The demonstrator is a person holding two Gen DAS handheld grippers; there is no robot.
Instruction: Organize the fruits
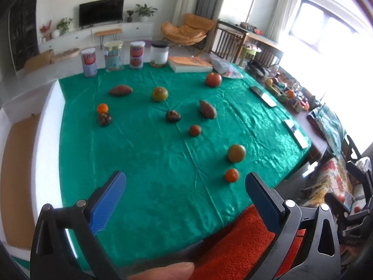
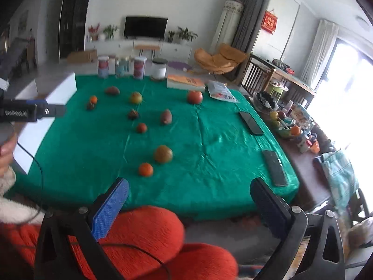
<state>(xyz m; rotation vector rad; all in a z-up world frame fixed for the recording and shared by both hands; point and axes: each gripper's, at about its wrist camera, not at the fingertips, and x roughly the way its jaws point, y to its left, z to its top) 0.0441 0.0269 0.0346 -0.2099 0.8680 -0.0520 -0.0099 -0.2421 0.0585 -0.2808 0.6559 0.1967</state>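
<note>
Several fruits lie spread on a green tablecloth (image 1: 144, 163). Nearest are a small orange (image 1: 232, 175) (image 2: 146, 169) and a green-orange fruit (image 1: 236, 153) (image 2: 163, 154). Farther off lie a small red fruit (image 1: 195, 130), two brown oval fruits (image 1: 207, 109) (image 1: 120, 90), two dark wrinkled fruits (image 1: 173, 116) (image 1: 104, 119), another small orange (image 1: 102, 108), a yellow-green fruit (image 1: 160, 93) and a red apple (image 1: 213, 79). My left gripper (image 1: 185, 182) is open and empty above the table's near edge. My right gripper (image 2: 190, 187) is open and empty, back from the near edge.
Several jars and cans (image 1: 113, 56) and a book (image 1: 190, 64) stand along the far edge, with a plastic bag (image 1: 225, 68). Two phones (image 2: 250, 122) (image 2: 275, 168) lie at the right side. A cluttered side table (image 2: 291, 121) stands to the right. White foam (image 1: 47, 126) borders the left.
</note>
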